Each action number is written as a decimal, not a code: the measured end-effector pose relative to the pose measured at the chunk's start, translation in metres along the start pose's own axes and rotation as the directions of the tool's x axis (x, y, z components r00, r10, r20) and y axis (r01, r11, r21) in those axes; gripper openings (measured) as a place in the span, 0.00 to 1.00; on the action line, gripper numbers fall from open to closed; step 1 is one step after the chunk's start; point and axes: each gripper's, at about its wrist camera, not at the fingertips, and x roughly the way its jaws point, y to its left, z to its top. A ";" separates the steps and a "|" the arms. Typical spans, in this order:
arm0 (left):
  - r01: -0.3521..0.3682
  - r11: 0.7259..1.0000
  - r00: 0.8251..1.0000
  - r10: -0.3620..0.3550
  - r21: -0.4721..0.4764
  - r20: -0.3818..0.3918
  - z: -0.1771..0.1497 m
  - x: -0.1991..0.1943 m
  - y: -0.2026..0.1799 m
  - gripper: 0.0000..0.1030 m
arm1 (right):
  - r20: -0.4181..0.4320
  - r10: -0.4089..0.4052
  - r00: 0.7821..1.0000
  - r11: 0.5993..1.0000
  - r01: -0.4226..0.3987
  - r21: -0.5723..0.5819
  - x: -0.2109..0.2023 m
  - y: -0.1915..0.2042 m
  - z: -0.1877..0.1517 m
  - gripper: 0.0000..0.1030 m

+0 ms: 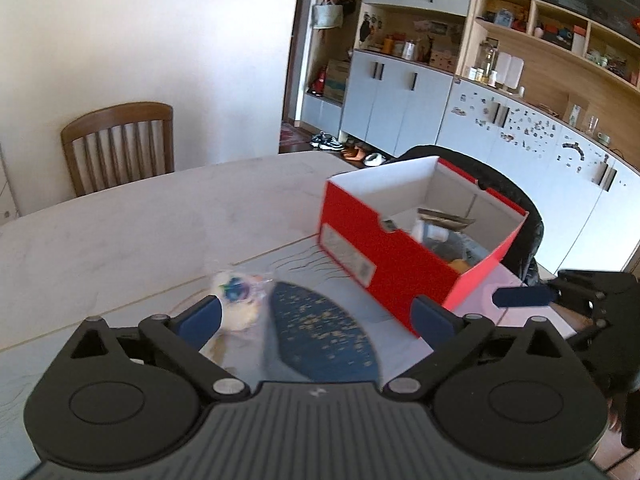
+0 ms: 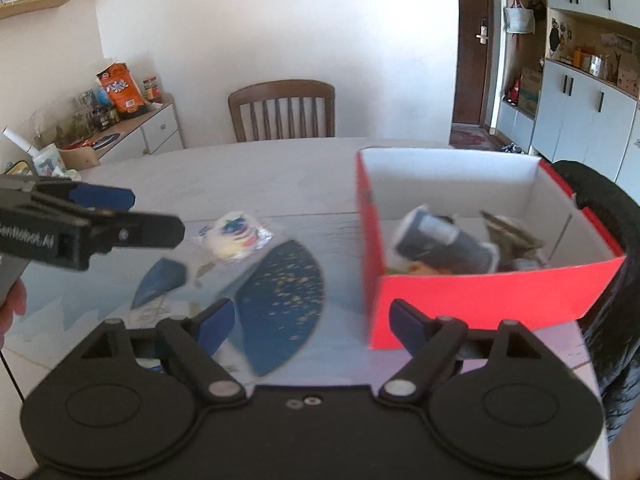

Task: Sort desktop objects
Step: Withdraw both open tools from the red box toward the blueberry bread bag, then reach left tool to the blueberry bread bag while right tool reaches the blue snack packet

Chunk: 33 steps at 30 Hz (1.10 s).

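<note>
A red cardboard box (image 1: 384, 256) (image 2: 480, 292) with a white inside stands on the table and holds several items, among them a dark cylinder (image 2: 444, 240). A clear-wrapped round snack (image 1: 238, 300) (image 2: 234, 236) lies on the table to the left of the box. My left gripper (image 1: 316, 314) is open and empty, with the snack by its left finger; it shows from the side in the right wrist view (image 2: 120, 216). My right gripper (image 2: 312, 320) is open and empty in front of the box's near left corner; it also shows in the left wrist view (image 1: 524, 296).
A dark blue speckled shape (image 1: 320, 332) (image 2: 280, 300) is printed on the table mat between the snack and the box. A wooden chair (image 2: 282, 110) stands at the far side of the table (image 1: 140, 216). A black chair back (image 2: 612, 240) is behind the box.
</note>
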 end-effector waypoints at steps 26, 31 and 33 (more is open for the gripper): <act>-0.039 0.994 0.999 0.036 -0.099 -0.029 -0.028 0.000 0.087 1.00 | -0.148 0.130 0.980 0.959 -0.162 -0.232 0.059 0.133 -0.062 0.95; -0.046 0.995 0.998 0.042 -0.086 -0.044 -0.035 -0.001 0.090 1.00 | -0.165 0.144 0.976 0.943 -0.186 -0.277 0.073 0.142 -0.070 0.98; -0.053 0.995 0.998 0.048 -0.086 -0.051 -0.036 0.000 0.091 1.00 | -0.177 0.138 0.975 0.939 -0.186 -0.289 0.080 0.144 -0.071 0.98</act>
